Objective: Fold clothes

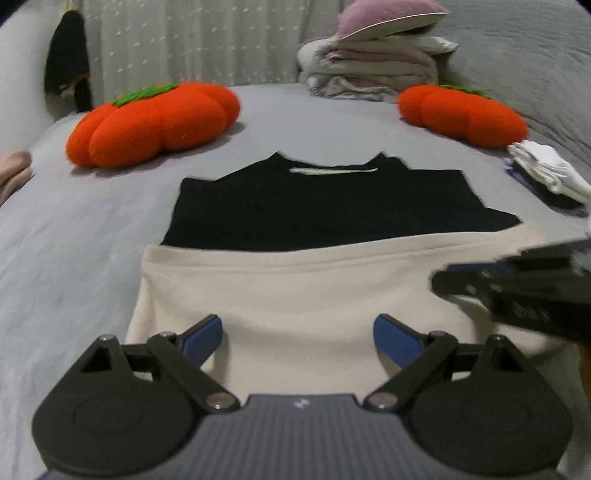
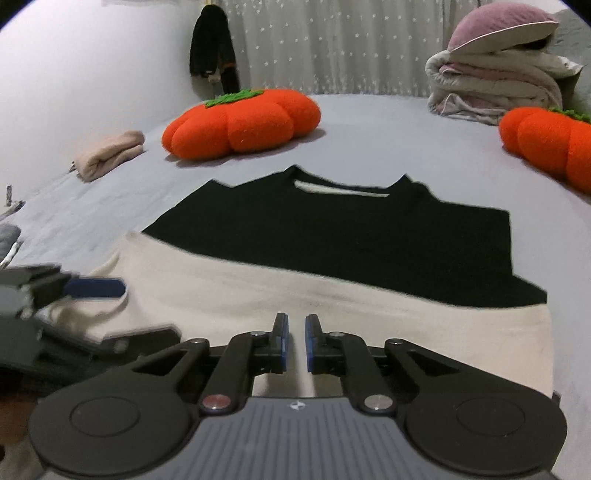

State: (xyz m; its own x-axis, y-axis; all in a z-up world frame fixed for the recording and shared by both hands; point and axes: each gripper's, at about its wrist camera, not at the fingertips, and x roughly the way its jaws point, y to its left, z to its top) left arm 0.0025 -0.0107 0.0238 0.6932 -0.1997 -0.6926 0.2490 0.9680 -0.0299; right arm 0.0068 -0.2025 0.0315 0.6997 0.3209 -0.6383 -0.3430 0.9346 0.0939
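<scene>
Clothes are being folded on a bed, and one black and cream top is being shown flat in the middle of both views. Its black part is lying toward the top of the frame and its cream part toward the bottom. The top is resting on a pale grey sheet.

At the bottom of the left wrist view, the left gripper is being held over the cream part. Its blue fingers are being kept wide apart, and nothing is being held between them. In the right wrist view, the same gripper is being seen blurred at the left edge.

At the bottom of the right wrist view, the right gripper is being held over the cream edge. Its blue fingers are being kept almost together, with only a thin gap. No cloth is being pinched there.

Further out, two orange pumpkin pillows are sitting near the top of the frame, one on each side. A pile of blankets with a purple pillow on top is resting at the upper right. A small white folded pile is lying at the right edge. A pink rolled cloth is lying at the left of the right wrist view. A dark cloth is hanging by the white curtain.
</scene>
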